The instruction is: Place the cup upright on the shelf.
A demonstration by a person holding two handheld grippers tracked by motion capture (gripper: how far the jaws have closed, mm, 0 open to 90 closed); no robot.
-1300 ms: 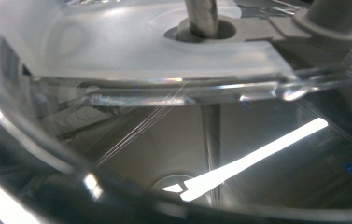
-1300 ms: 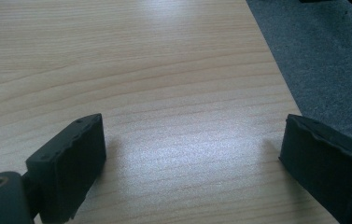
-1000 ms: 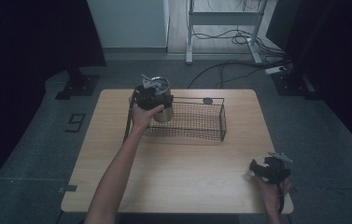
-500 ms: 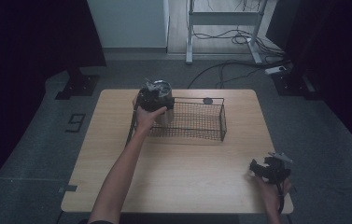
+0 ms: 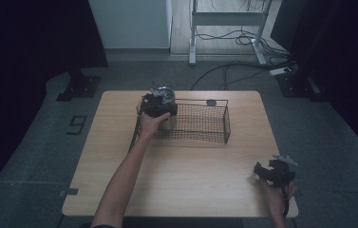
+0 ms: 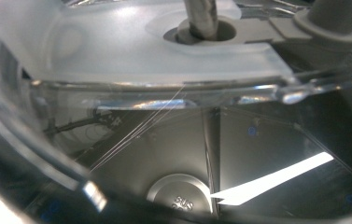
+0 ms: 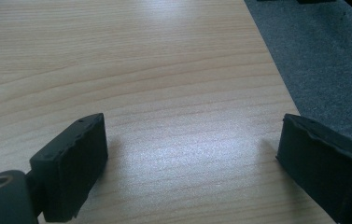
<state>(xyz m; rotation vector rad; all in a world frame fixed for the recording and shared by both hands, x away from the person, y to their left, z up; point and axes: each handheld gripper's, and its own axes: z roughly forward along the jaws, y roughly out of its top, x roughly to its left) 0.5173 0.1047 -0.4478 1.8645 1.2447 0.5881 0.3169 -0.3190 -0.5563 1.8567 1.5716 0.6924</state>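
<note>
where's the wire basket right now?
In the high view the wire basket sits on the far half of the wooden table, near the middle; the left gripper hangs over its left end, with a small dark disc just behind it.

A wooden tabletop (image 5: 176, 180) fills the middle of the frame on grey floor. At its upper centre stands a black wire basket (image 5: 200, 124). The left gripper (image 5: 158, 105) is over the basket's left end, with a pale, glassy container (image 5: 165, 95) at it; how it is gripped cannot be made out. At the lower right, the right gripper (image 5: 264, 172) rests low over the tabletop's edge, well apart from the basket. A small dark disc (image 5: 211, 102) lies just behind the basket.
</note>
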